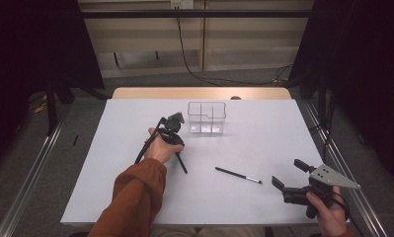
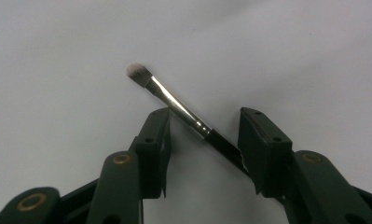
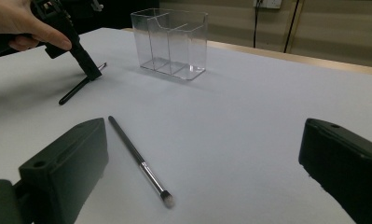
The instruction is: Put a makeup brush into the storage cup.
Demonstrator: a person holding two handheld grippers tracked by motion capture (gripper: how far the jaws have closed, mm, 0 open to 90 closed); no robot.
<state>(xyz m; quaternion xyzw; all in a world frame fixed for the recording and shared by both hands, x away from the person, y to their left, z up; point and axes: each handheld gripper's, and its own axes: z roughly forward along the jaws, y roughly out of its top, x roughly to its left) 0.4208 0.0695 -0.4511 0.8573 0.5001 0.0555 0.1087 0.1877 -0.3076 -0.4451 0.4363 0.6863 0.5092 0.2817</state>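
White tabletop, two makeup brushes and a clear organizer.

At nine o'clock the left gripper (image 1: 180, 159) stands with jaws narrowly parted around the first brush (image 2: 183, 111), which lies on the sheet, not yet pinched. Light, stiff, slick: grip mid-handle. Clear organizer (image 1: 207, 118) sits at twelve; second brush (image 1: 238, 175) lies centre. Right gripper (image 1: 289, 174) gapes wide at four, near the table edge (image 1: 333, 177), open room around it.

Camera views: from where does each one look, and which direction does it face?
High view: above the table's near side, facing forward and down; sleeve, both hands show.
Left gripper view: on the left gripper, facing the brush between its open jaws.
Right gripper view: on the right gripper, facing the clear organizer.
High and right views share the second brush.
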